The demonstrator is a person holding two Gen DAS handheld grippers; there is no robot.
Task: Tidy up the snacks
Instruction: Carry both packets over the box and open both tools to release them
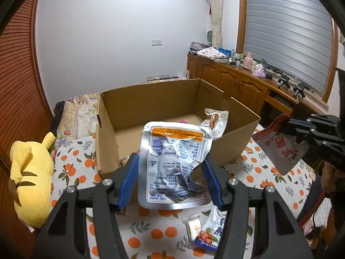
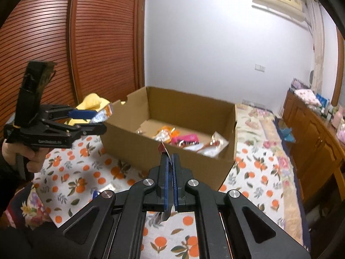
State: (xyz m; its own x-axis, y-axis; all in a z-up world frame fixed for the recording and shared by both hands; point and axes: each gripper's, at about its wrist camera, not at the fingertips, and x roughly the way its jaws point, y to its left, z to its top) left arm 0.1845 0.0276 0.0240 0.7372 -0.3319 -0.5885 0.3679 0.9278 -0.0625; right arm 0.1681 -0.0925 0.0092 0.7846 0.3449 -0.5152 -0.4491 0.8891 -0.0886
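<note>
1. cardboard box (image 2: 172,157) sits open-topped in the middle of both views, on a bedspread (image 2: 86,172) printed with oranges and leaves.
2. inside the box, the right wrist view shows a loose heap of snack packets (image 2: 183,140) on the floor toward the right end: orange, pink and clear-and-white wrappers, blurred; the left end of the floor is bare brown card.
3. the box is plain corrugated card with straight walls and a half-round notch cut in the rim of an end wall.
4. silver foil pouch (image 1: 174,164) is flat, crinkled and shiny, with an orange band near its top edge and blue print; it stands upright at centre frame in the left wrist view, in front of the box's near wall.
5. left gripper (image 1: 172,177) is clamped on the pouch, its ribbed blue pads (image 1: 129,181) pressing the pouch's two side edges, fingers fairly wide apart.
6. right gripper (image 2: 170,172) is nearly closed, pinching a thin packet (image 2: 162,149) whose red tip sticks up above the blue pads, in front of the box's near wall.
7. two more packets (image 1: 202,233) lie on the bedspread at lower centre of the left wrist view.
8. soft yellow plush toy (image 1: 32,177) lies at the left edge.
</note>
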